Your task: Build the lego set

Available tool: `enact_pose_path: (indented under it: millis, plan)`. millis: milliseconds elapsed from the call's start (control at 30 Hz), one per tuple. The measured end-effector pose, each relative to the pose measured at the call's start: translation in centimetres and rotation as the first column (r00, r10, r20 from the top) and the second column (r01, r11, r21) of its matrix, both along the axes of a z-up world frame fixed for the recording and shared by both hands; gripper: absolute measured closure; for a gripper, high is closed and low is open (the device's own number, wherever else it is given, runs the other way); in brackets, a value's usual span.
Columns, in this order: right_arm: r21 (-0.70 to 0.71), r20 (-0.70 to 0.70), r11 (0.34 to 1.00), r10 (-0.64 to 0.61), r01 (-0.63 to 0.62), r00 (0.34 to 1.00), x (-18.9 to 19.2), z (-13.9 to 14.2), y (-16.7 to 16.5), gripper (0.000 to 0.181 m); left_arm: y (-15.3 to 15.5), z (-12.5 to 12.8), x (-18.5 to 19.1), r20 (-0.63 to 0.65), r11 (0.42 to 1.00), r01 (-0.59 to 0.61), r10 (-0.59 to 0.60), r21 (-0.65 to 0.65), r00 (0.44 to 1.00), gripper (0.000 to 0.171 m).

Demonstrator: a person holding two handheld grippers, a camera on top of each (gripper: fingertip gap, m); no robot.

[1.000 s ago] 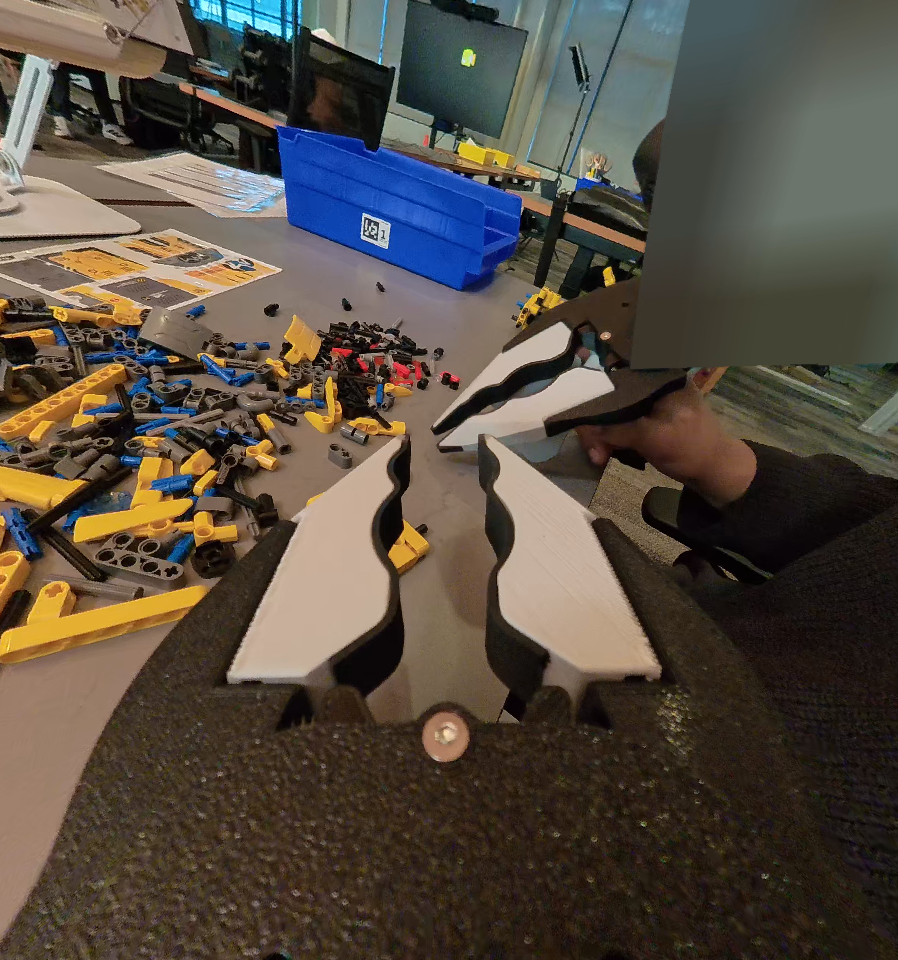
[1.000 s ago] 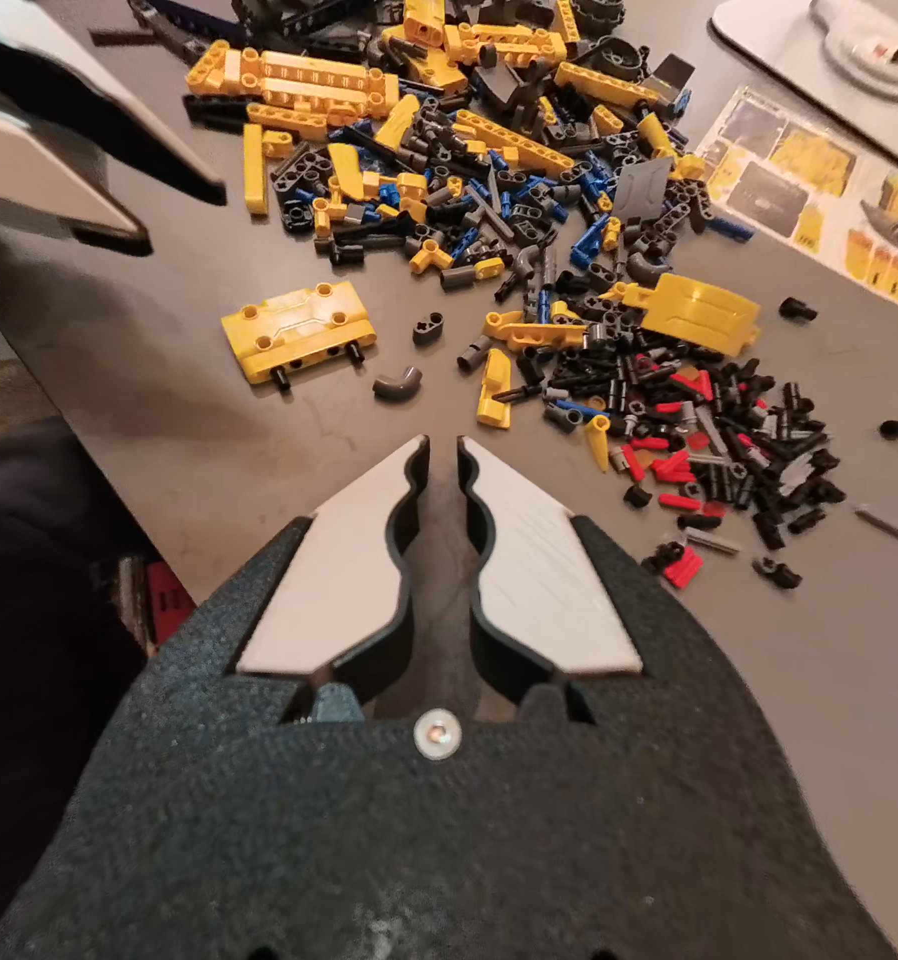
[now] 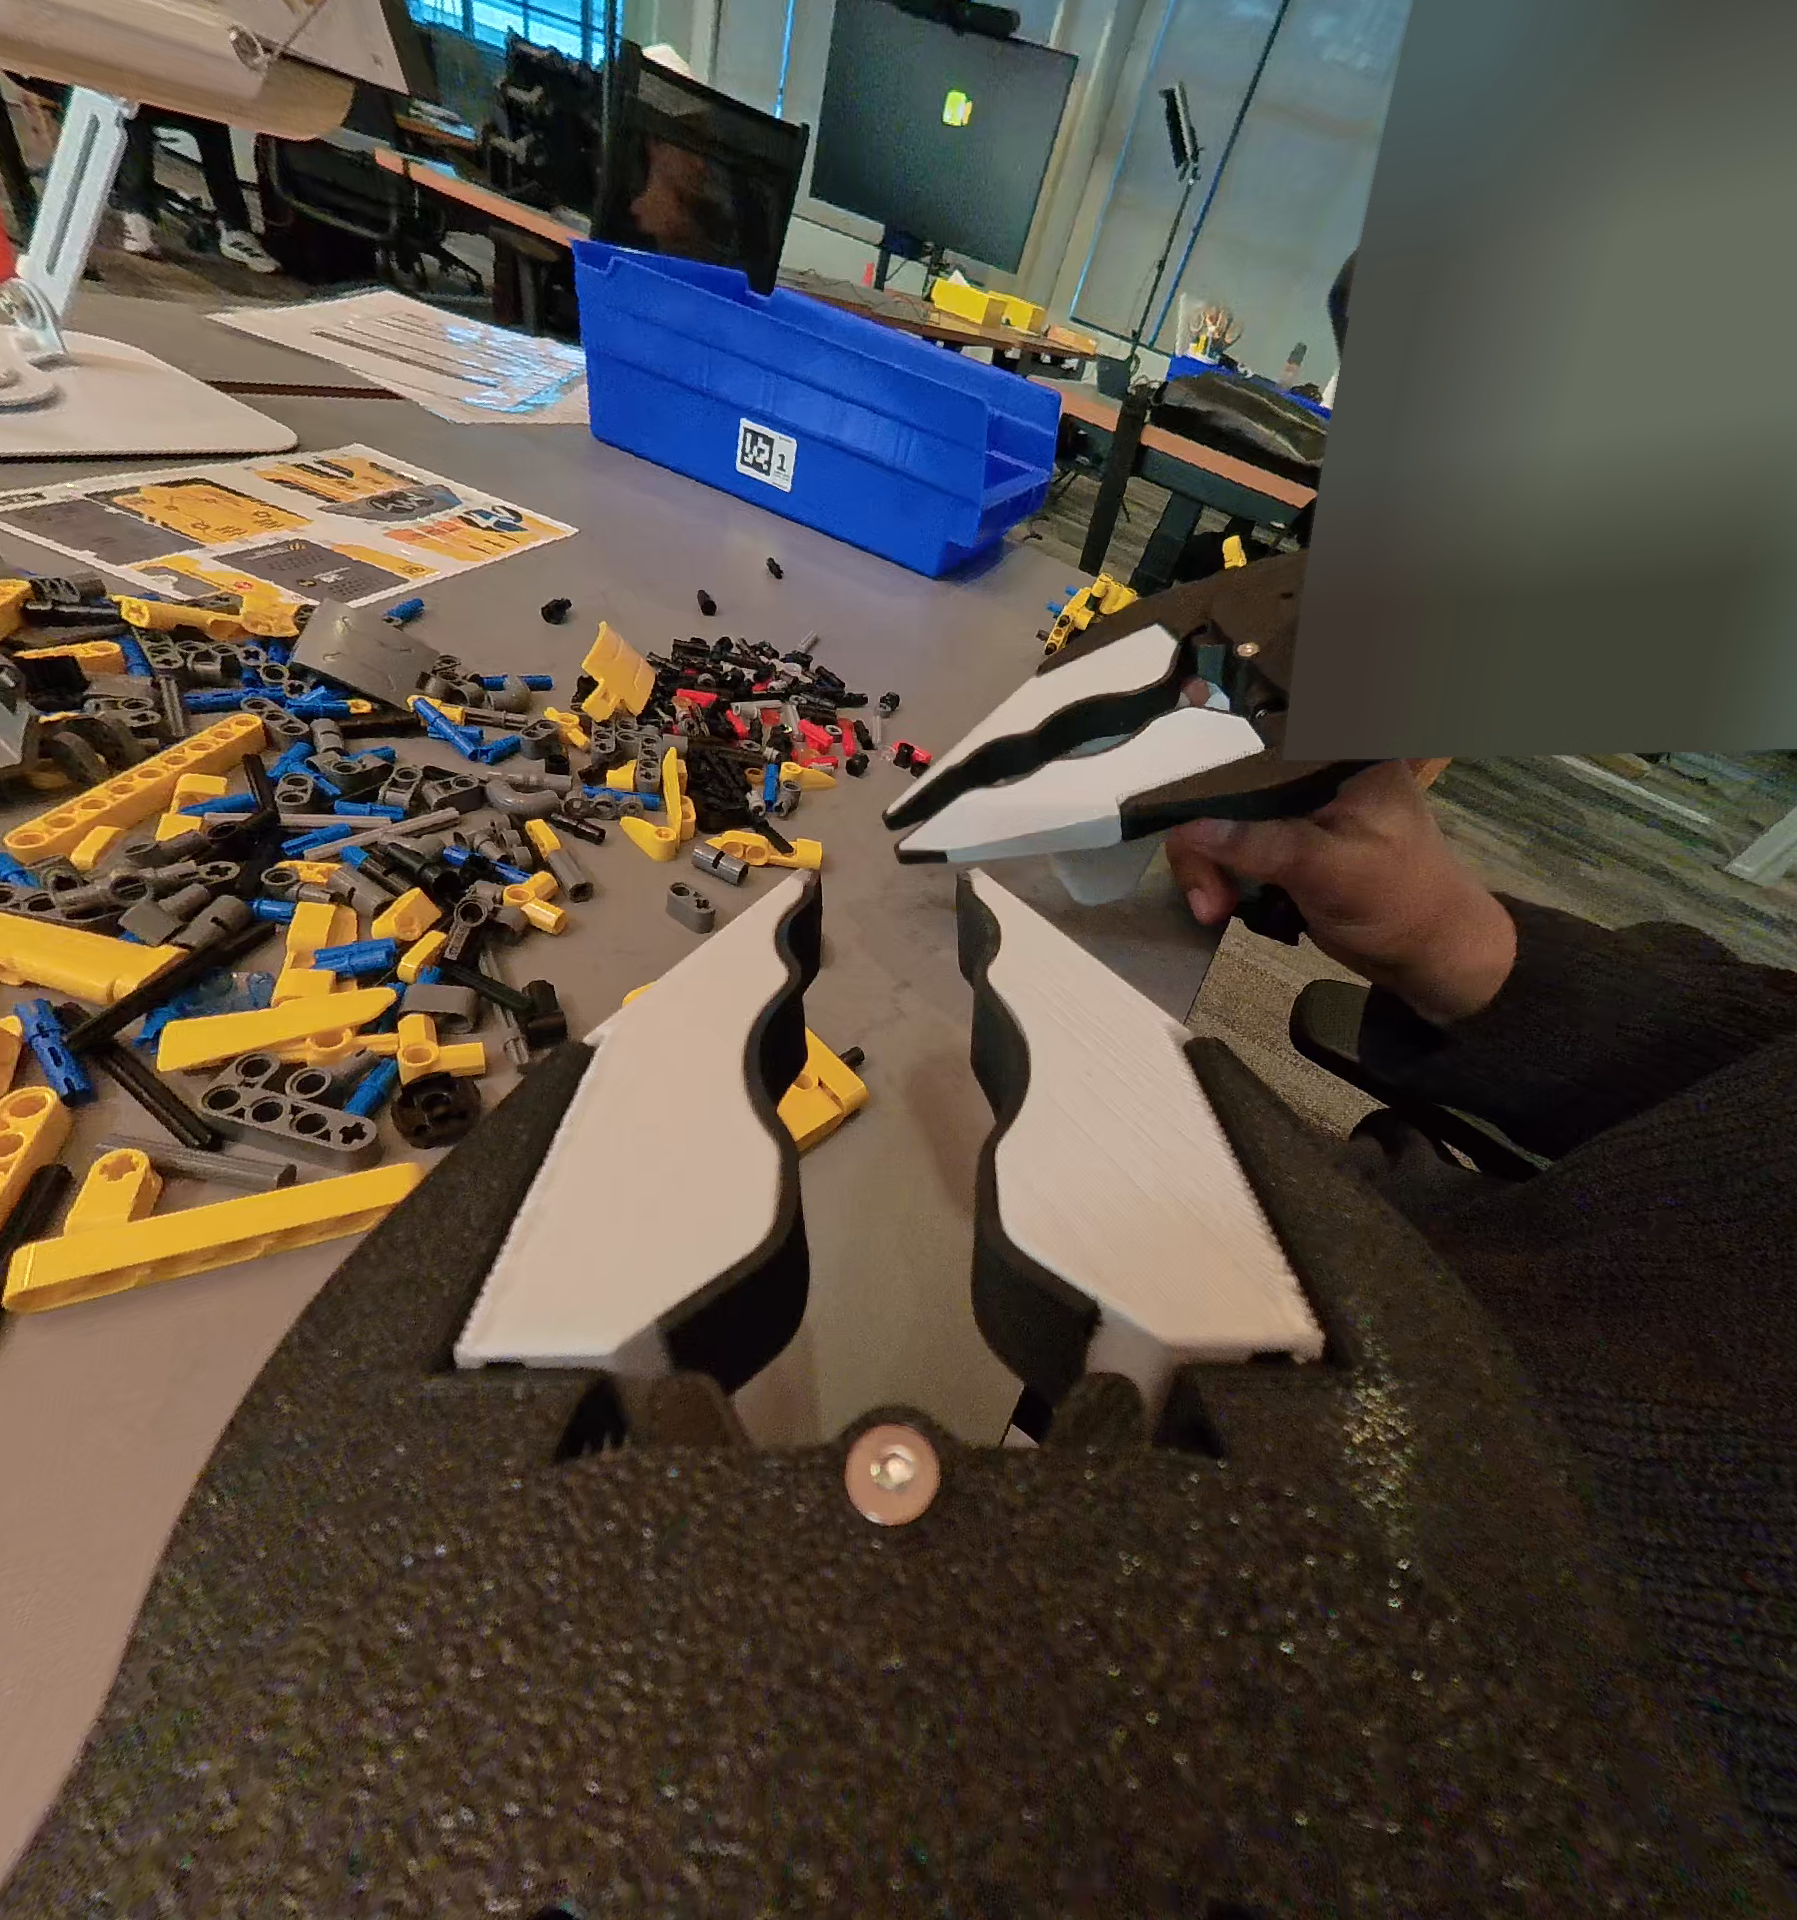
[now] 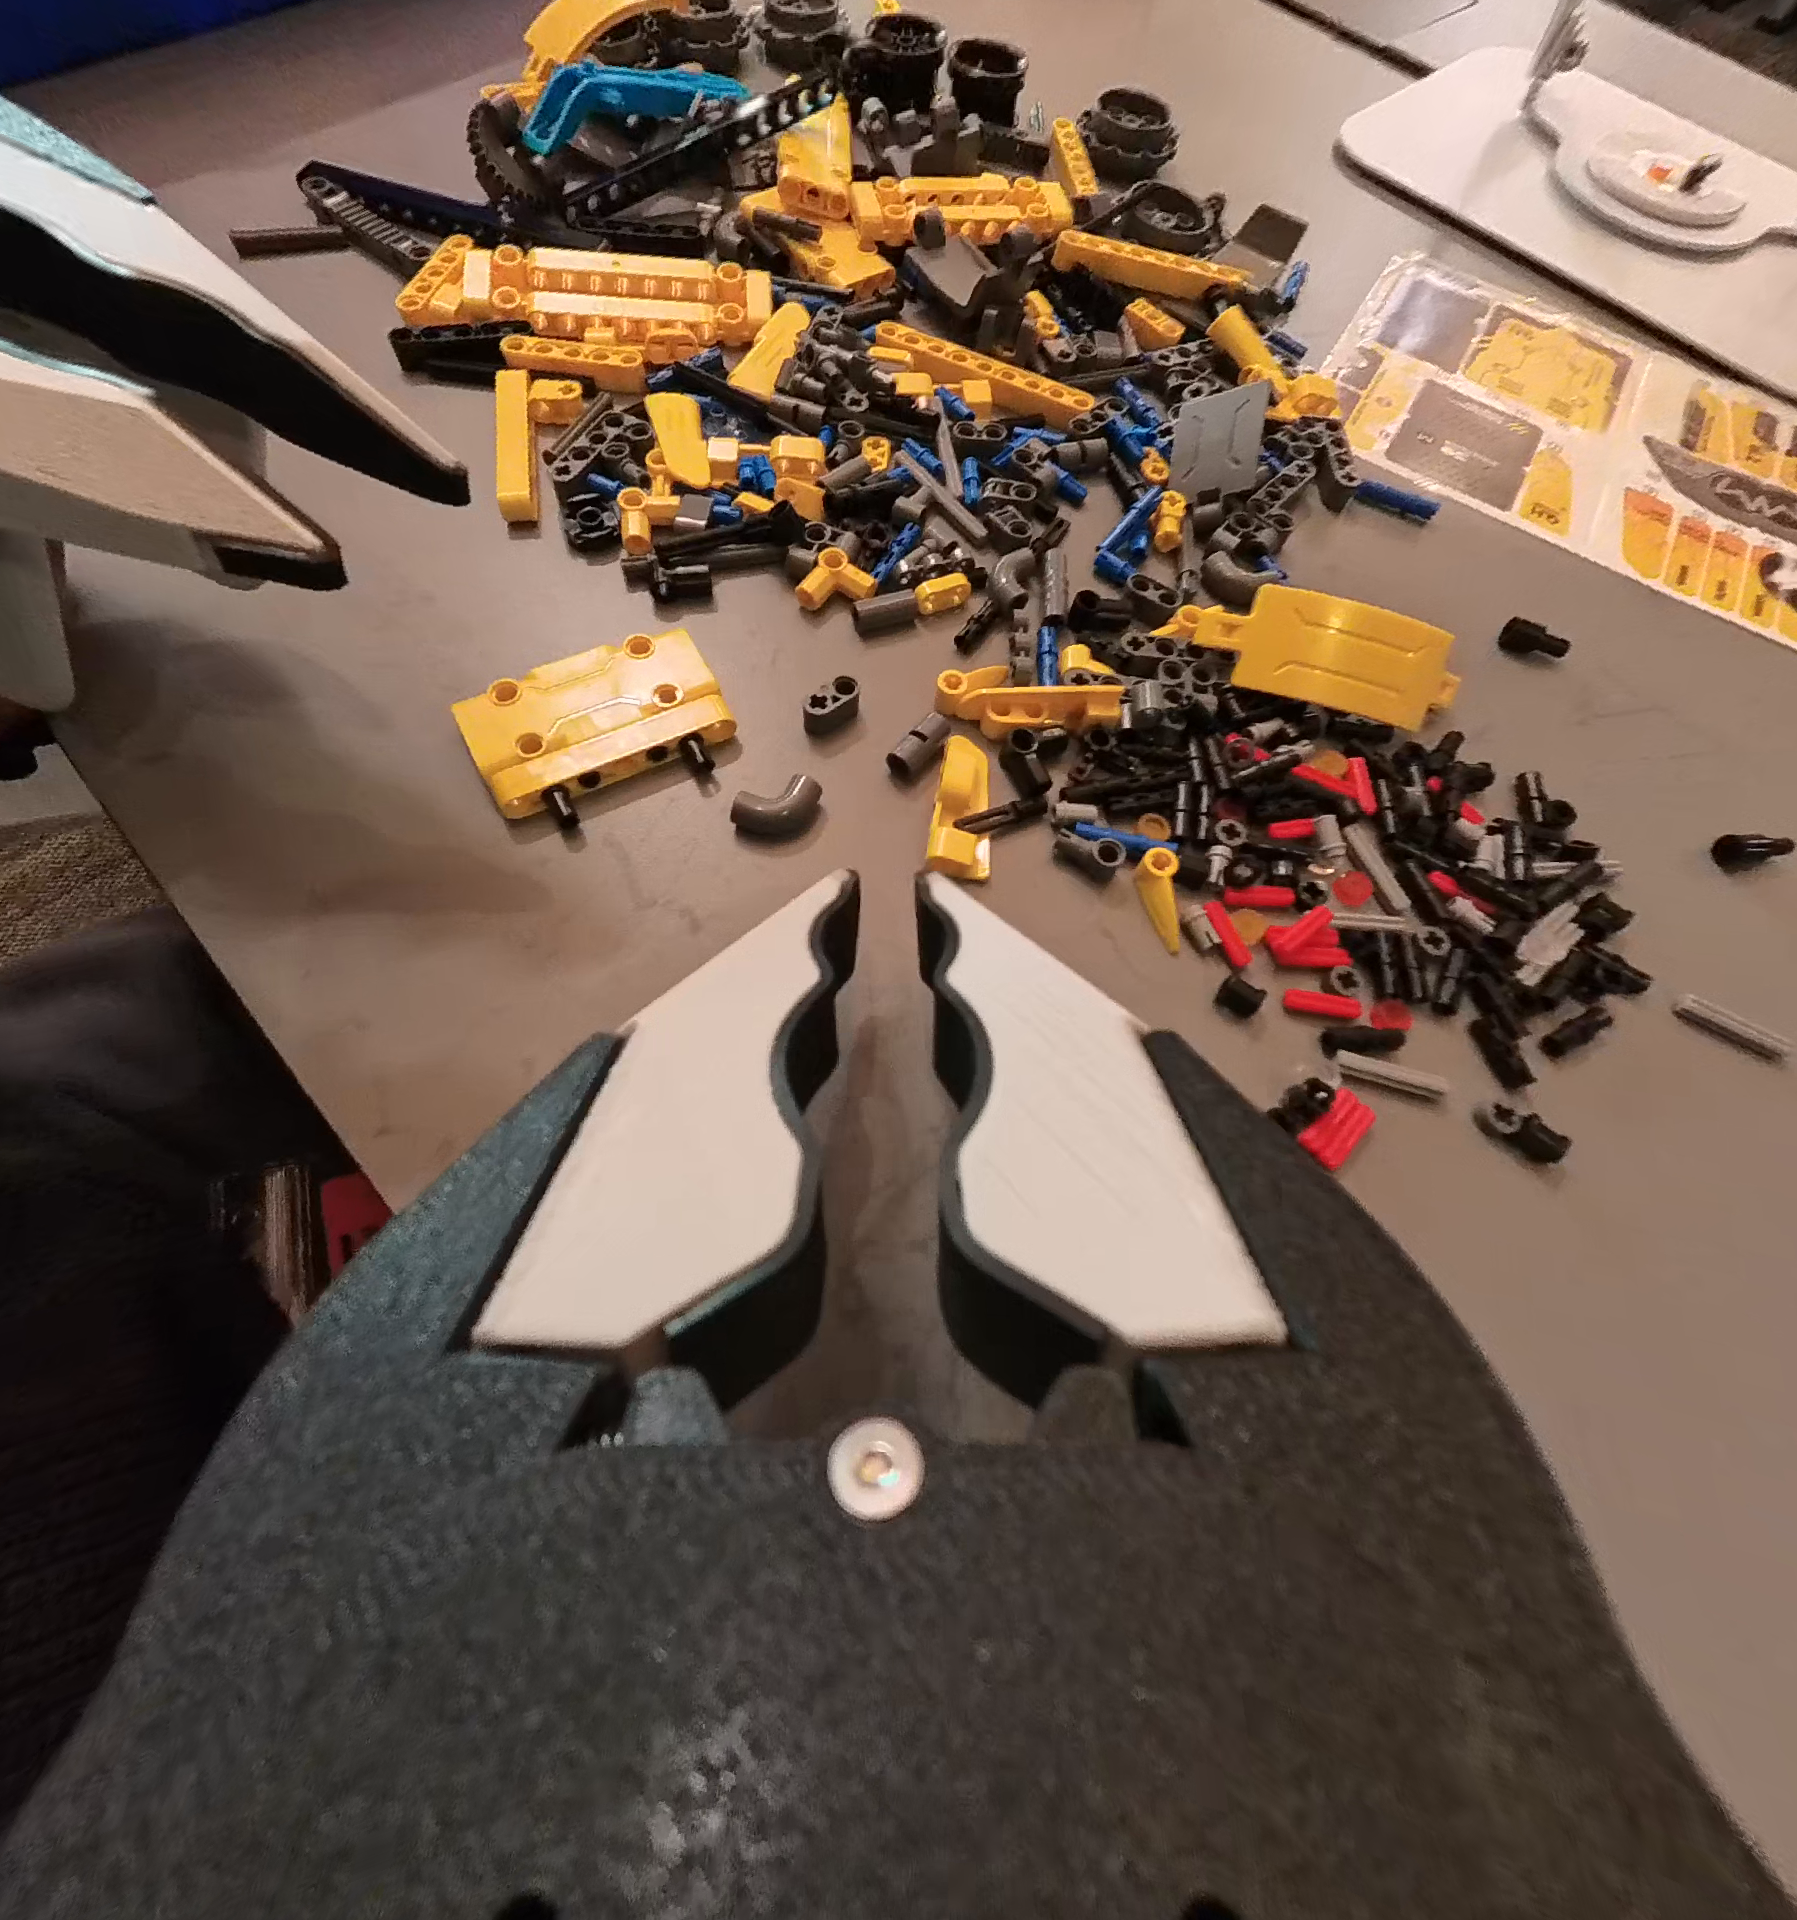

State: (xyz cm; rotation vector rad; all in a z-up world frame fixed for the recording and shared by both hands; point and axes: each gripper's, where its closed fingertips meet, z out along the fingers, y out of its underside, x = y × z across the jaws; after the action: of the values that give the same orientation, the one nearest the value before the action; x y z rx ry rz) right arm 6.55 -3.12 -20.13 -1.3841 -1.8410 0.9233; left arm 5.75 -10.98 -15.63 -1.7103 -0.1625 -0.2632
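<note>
Grey table (image 4: 374,935): only left wrist view shows blue bin (image 3: 811,416).

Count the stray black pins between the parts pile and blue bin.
3 pins: one nearest the printed sheet, one midway, one closest to the blue bin; none seem hidden.

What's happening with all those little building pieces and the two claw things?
A person holds two grippers over a grey table scattered with small plastic building pieces. The left gripper is open and empty, with a yellow panel lying just under it. The right gripper is slightly open and empty too, its tips near a grey elbow piece and a heap of black and red pins. A blue bin and a printed sheet sit farther back. Nothing is picked up.
</note>
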Motion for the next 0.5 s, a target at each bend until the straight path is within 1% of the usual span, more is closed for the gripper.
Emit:
enact_pose_path:
  millis: [133,233,367,433,500]
  plan:
    - [-0.012,-0.136,0.995,-0.099,0.098,0.986,-0.1,2.2,1.5,0.171,0.0,0.0,0.0,-0.001,1.0,0.003,-0.003,0.002,1.0,0.146]
    - [-0.067,-0.201,0.992,-0.117,0.106,0.973,-1.0,4.2,2.2,0.171,0.0,0.1,0.1,0.0,1.0,0.006,-0.006,0.005,1.0,0.146]
    - [-0.083,-0.162,0.993,-0.096,0.084,0.982,-4.6,6.4,4.1,0.171,-0.1,0.2,0.1,-0.007,1.0,0.002,-0.002,0.017,1.0,0.146]
    - [-0.077,-0.154,0.996,-0.048,0.037,0.987,-7.3,7.3,4.8,0.171,-0.1,0.2,-0.2,-0.009,1.0,-0.023,0.023,0.018,1.0,0.146]
    - [-0.049,-0.09,0.999,-0.014,0.01,0.996,-10.3,6.7,6.2,0.17,-0.1,0.2,-0.2,-0.005,1.0,-0.02,0.02,0.017,1.0,0.146]
